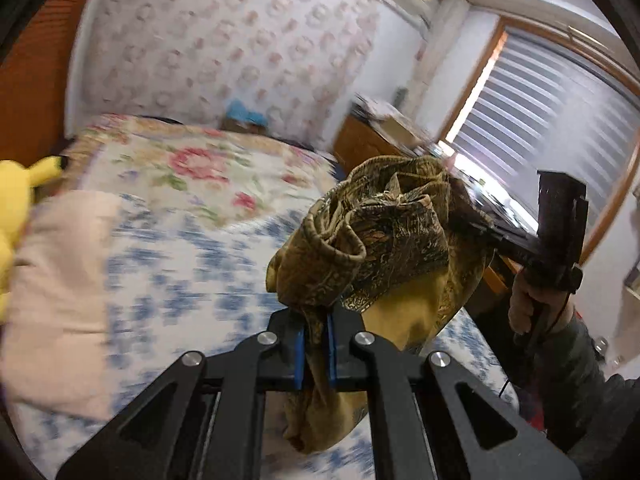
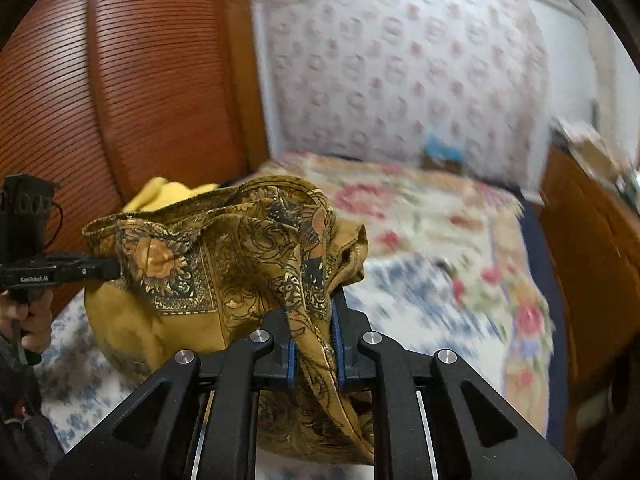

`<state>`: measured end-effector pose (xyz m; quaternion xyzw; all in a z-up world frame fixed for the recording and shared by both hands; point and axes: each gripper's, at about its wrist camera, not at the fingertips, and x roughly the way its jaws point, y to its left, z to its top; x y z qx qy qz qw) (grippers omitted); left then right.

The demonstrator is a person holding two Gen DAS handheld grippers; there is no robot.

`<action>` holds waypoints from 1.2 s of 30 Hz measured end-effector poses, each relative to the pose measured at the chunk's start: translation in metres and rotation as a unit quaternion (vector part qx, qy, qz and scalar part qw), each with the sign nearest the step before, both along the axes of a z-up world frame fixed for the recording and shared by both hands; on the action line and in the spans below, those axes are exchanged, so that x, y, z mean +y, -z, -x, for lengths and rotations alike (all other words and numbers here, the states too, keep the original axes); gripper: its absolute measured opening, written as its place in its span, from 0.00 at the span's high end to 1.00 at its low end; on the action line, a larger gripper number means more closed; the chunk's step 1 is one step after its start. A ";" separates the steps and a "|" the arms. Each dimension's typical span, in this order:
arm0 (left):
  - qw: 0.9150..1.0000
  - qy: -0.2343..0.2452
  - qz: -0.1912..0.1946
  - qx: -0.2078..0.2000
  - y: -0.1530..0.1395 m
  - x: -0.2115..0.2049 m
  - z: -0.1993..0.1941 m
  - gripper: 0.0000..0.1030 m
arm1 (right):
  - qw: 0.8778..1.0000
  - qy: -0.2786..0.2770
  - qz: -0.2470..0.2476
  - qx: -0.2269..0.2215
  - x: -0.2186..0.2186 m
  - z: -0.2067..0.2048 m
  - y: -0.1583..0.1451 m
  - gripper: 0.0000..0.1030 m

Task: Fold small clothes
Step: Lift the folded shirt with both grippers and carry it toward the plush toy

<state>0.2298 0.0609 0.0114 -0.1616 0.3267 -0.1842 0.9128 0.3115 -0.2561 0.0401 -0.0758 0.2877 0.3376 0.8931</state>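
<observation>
Above the bed point(image 1: 168, 240) | left gripper point(image 1: 316, 344) and right gripper point(image 2: 314, 344) both clamped on the patterned cloth point(image 2: 224, 256) | step: lifting, bunched | next: spread flat on bed.

Both grippers are matte black. The left gripper point(image 1: 316, 350) has angular linkage arms with triangular cut-outs, round silver screws at the joints and blue pads point(image 1: 298, 354). The right gripper point(image 2: 314, 344) is built the same. At the left edge of the right view, white lettering marks the other tool's side and a thin black cable loops above it. A dark grey sleeve point(image 1: 576, 364) shows at lower right of the left view.
</observation>
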 end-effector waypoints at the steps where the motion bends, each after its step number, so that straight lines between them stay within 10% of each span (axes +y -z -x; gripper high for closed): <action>1: 1.000 -0.017 0.001 -0.002 -0.001 0.016 0.006 0.95 | 1.000 -0.021 0.000 -0.007 0.024 -0.004 -0.005 0.89; 15: 0.982 -0.187 0.020 0.008 0.039 0.182 0.063 0.96 | 0.980 -0.195 0.045 -0.020 0.270 -0.040 -0.019 0.90; 22: 0.974 -0.221 0.028 0.038 0.080 0.206 0.064 0.95 | 0.969 -0.224 0.107 -0.012 0.377 -0.071 0.024 0.90; 30: 0.970 -0.235 -0.003 0.064 0.102 0.210 0.068 0.94 | 0.967 -0.232 0.109 0.000 0.425 -0.087 0.066 0.89; 36: 0.970 -0.238 -0.011 0.052 0.093 0.211 0.079 0.87 | 0.980 -0.182 0.079 0.003 0.425 -0.095 0.067 0.63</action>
